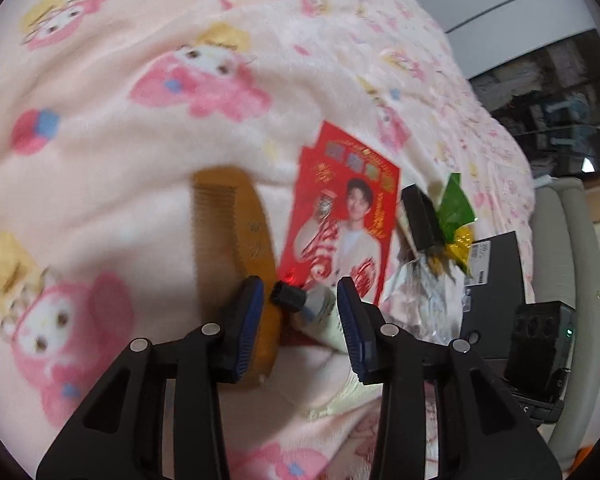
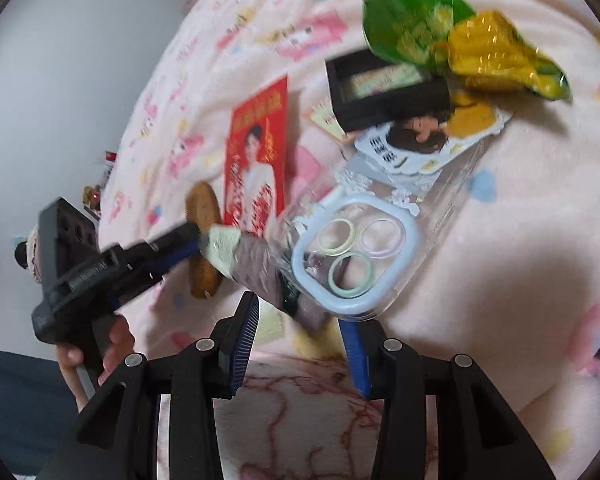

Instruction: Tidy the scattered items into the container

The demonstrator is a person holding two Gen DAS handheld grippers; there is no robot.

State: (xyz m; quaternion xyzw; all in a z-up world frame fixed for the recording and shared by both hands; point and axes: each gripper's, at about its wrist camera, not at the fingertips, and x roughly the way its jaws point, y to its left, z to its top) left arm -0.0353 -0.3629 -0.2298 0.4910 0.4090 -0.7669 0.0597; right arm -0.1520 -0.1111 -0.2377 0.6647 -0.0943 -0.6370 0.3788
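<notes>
My left gripper (image 1: 300, 288) stands open low over the pink blanket (image 1: 140, 160). A cream tube (image 1: 324, 316) with a black cap lies lengthwise between its fingers, against the right pad. The left pad sits over an amber comb (image 1: 236, 248). In the right wrist view a hand holds the left gripper (image 2: 196, 240), with the tube (image 2: 220, 248) at its tips. My right gripper (image 2: 300, 314) is open, and a mauve-grey end of something lies at its fingertips. Just beyond them lies a clear phone case (image 2: 352, 260) with a light blue ring.
A red card (image 1: 340, 224) lies beyond the tube. A small black box (image 2: 384, 88), a green and yellow snack bag (image 2: 460, 40) and a character card (image 2: 432, 140) lie further off. A flat black box (image 1: 496, 280) sits at the bed's right edge.
</notes>
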